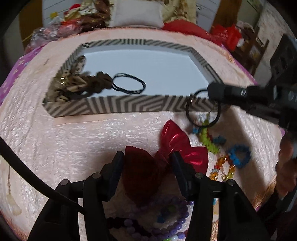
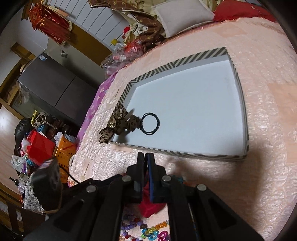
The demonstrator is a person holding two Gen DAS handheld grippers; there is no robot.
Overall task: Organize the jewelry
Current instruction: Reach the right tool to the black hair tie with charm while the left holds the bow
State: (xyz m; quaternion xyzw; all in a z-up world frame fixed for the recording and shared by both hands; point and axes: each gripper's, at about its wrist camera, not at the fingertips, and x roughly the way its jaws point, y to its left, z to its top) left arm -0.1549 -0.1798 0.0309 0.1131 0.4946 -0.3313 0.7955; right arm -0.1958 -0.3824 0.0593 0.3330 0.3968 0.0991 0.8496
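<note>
1. Counting what sits in the tray [image 2: 239, 92]: one leopard-print bow [image 2: 118, 122] in the corner, draped over the rim, and one black hair tie [image 2: 150, 123] touching it on the white floor.
2. Two grippers are out. The left gripper [image 1: 147, 157] has its fingers spread on either side of one red bow [image 1: 178, 142] lying on the pink bed [image 1: 74, 140].
3. The right gripper [image 2: 145, 157] has its fingers pressed together; in the left view it pinches one dark ring [image 1: 203, 108] hanging just in front of the tray's striped wall.
4. Loose on the bed near the red bow: a green bead strand [image 1: 207, 138], a blue bracelet [image 1: 239, 155], orange beads [image 1: 225, 166] and purple beads [image 1: 178, 224].
5. The left gripper's arms cover much of the purple beads, and the ring is blurred.
6. A pillow [image 2: 183, 16] and heaped clutter lie beyond the tray.
</note>
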